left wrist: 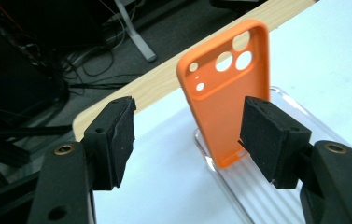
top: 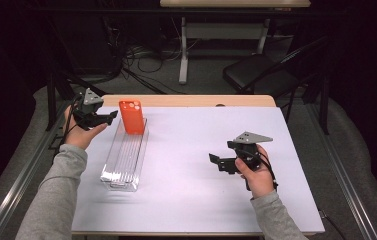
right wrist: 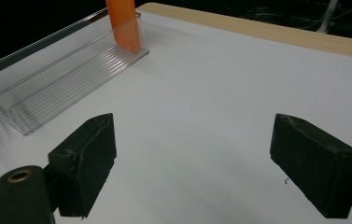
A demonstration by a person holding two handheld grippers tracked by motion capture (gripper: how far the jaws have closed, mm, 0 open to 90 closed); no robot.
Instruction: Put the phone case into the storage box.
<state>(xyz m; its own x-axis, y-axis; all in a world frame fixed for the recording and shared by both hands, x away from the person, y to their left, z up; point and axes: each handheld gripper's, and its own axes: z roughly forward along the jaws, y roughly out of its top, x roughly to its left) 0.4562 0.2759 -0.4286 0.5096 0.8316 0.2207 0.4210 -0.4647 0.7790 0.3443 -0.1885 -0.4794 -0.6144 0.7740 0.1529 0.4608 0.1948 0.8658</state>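
An orange silicone phone case (top: 131,116) with round camera cut-outs is seen standing upright at the far end of a long clear plastic ribbed tray (top: 124,155), leaned against the tray's far end wall. The tray is laid lengthwise on the left half of a white table top (top: 206,150) edged in light wood. The left gripper (top: 110,116) is held just to the left of the case, level with it; in the left gripper view its jaws are seen parted, with a clear gap between the foam pads (left wrist: 117,135) and the case (left wrist: 225,93), so nothing is gripped. The case is judged to have been placed and released, since it is supported by the tray alone. The right gripper (top: 215,161) is held above bare table, well apart from the tray, on the right side; in the right gripper view its jaws are spread wide and nothing is between them. Placement of the case appears complete. What remains, as far as can be judged, is withdrawal of the left gripper without the case being brushed, since an upright case leaned so lightly could be tipped over.
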